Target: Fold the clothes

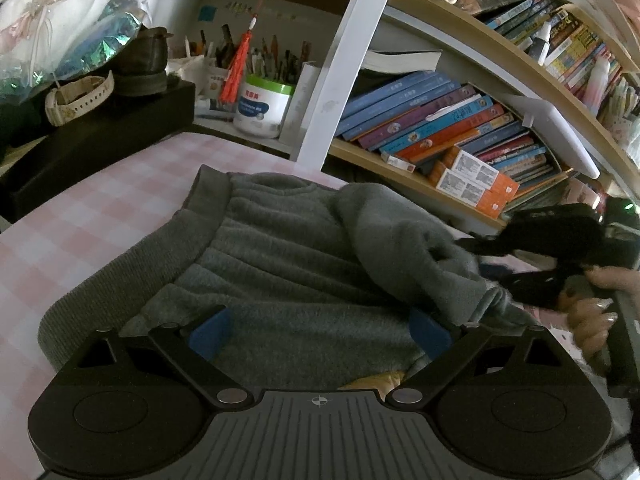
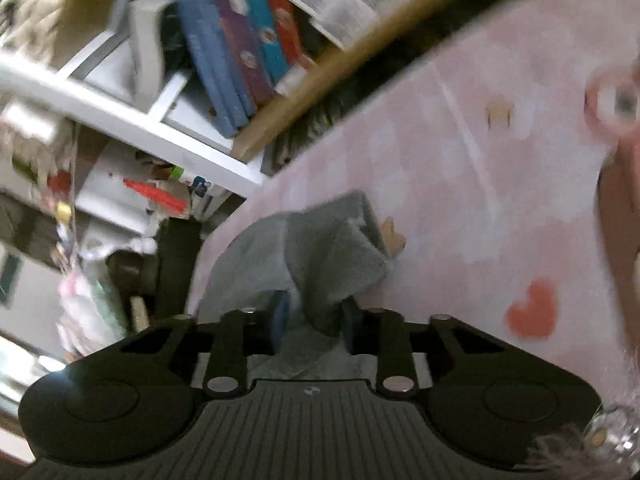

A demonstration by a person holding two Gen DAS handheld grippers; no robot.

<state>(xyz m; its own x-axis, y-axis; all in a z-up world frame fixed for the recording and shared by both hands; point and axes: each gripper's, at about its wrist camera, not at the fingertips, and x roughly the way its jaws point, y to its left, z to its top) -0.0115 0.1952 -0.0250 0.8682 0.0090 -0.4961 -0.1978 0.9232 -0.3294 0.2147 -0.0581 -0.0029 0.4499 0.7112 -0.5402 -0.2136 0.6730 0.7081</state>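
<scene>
- A grey fleece garment (image 1: pixel 288 264) is seen spread on the pink checked cloth (image 1: pixel 100 200), in front of the bookshelf (image 1: pixel 440 128); its ribbed hem is turned toward the side away from the shelf.
- Left gripper (image 1: pixel 320 332): blue pads held wide apart over the garment's near portion; nothing is pinched; fabric lies under and between them.
- Right gripper (image 2: pixel 314 316): jaws drawn in close, clamped on a bunched fold of the garment; the grip is confirmed in the right wrist view, which is motion-blurred and rolled.
- Step judged in hand: one edge or sleeve gathered for a first fold; the next move is judged to call for carrying that fold across the body while the left side is pinned or held.
- Left wrist view alone shows the whole garment and a hand (image 1: pixel 592 312) on the right tool; right wrist view alone shows the pinch itself and a red heart print (image 2: pixel 532 308) on the cloth.
</scene>
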